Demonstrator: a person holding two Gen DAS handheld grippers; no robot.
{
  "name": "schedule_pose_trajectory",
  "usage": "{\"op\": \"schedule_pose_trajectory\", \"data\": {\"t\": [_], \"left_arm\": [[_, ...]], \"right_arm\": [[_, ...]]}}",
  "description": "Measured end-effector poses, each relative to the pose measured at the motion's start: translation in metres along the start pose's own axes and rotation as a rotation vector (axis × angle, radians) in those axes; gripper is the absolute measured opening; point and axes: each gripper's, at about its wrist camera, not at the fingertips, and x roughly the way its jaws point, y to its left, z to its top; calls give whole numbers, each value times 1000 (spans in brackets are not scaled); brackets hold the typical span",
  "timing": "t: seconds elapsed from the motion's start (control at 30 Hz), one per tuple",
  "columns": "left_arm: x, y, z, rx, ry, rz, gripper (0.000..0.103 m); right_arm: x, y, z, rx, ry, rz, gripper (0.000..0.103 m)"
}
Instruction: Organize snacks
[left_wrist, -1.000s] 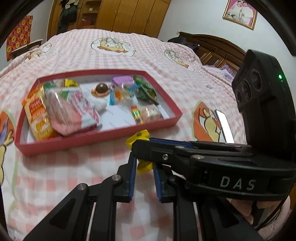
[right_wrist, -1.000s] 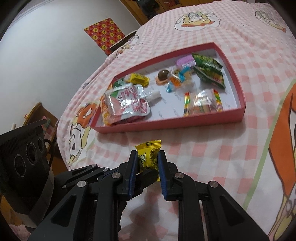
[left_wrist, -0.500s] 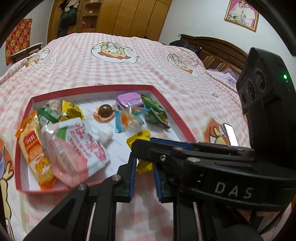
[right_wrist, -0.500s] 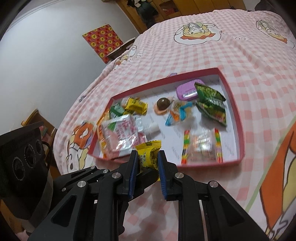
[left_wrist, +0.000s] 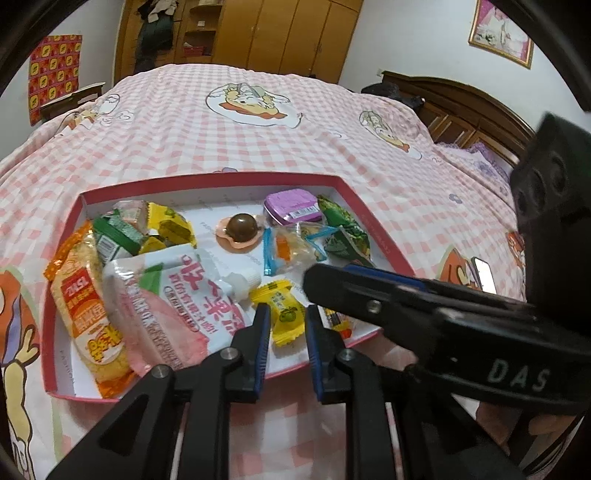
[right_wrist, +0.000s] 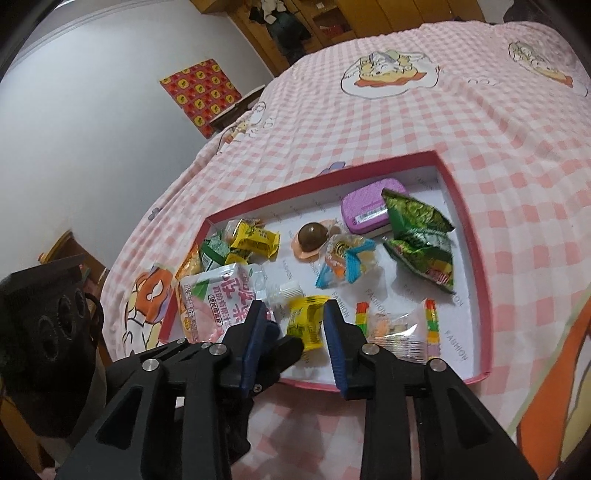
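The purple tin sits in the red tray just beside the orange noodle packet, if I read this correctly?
Not quite: the purple tin is in the red tray, but beside the green packet. The right wrist view shows it.

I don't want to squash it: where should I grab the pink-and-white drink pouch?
Probably its white screw cap, from above: the pink-and-white soft drink pouch lies flat on an orange crinkly packet, while the rigid spout juts out over the white tray floor.

Light: soft, even indoor | shadows: faint | edges: heavy fisheye bend (black corners) | blur: slight motion smear
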Motion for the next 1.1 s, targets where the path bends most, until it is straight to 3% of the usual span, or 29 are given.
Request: {"op": "schedule_pose_trajectory", "data": {"t": [0.2,0.47,0.63,0.97,1.1], "left_arm": [[-20,5,-5,-47,-17,8,24],[-49,8,-24,-81,-38,110,59],[-62,14,-35,-118,-48,157,65],[-56,13,-56,-85,-24,275,85],[-46,15,-60,-80,-8,308,86]], "right_arm": [[-20,8,-6,-52,-42,-19,41],[-40,22,-19,-104,-81,-50,46],[-48,28,-30,-114,-95,-70,49],[-48,34,-57,-151,-94,-168,53],[-47,30,-63,-160,-101,-231,66]]}}
